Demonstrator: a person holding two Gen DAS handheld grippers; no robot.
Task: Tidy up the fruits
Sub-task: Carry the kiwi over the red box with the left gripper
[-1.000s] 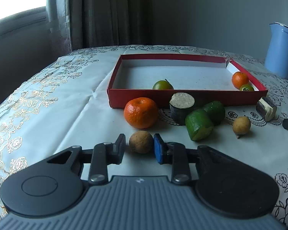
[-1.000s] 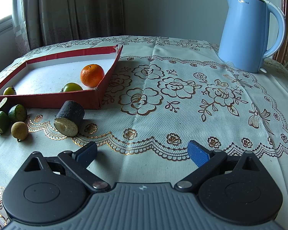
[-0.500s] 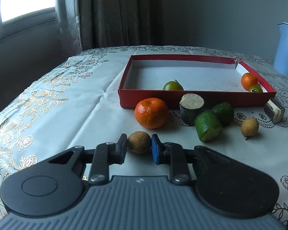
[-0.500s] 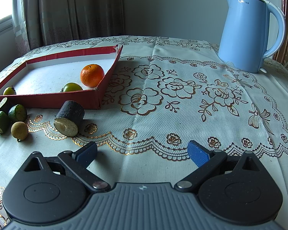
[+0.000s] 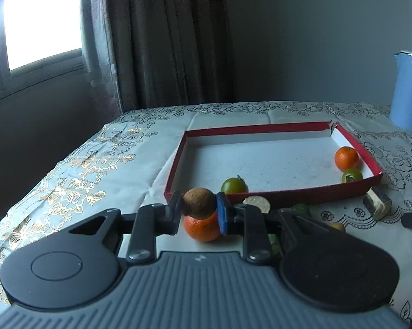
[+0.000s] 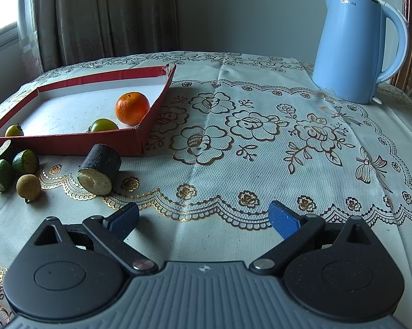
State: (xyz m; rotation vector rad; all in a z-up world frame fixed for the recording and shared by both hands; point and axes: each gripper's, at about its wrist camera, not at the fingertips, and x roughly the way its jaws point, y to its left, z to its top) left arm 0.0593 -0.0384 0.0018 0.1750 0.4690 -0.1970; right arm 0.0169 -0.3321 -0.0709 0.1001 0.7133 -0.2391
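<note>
My left gripper (image 5: 199,205) is shut on a small brown round fruit (image 5: 199,203), held in the air above a tangerine (image 5: 203,227) on the cloth. Behind it lies the red tray (image 5: 175,170) with a green tomato (image 5: 234,185), a tangerine (image 5: 346,158) and another green tomato (image 5: 352,175). My right gripper (image 6: 203,219) hangs open over the tablecloth, nothing between its fingers. In the right wrist view the tray (image 6: 68,142) is at the left; before it lie a dark sugarcane piece (image 6: 100,172), green fruit pieces (image 6: 26,161) and a second brown fruit (image 6: 28,187).
A blue electric kettle (image 6: 354,46) stands at the back right of the table. A white and gold flowered tablecloth (image 6: 260,142) covers it. Curtains and a window are behind, at the left. The table's left edge (image 5: 41,181) drops off near the tray.
The left gripper closed fully on the brown fruit and lifted it off the cloth, toward the tray. The right gripper stayed put.
</note>
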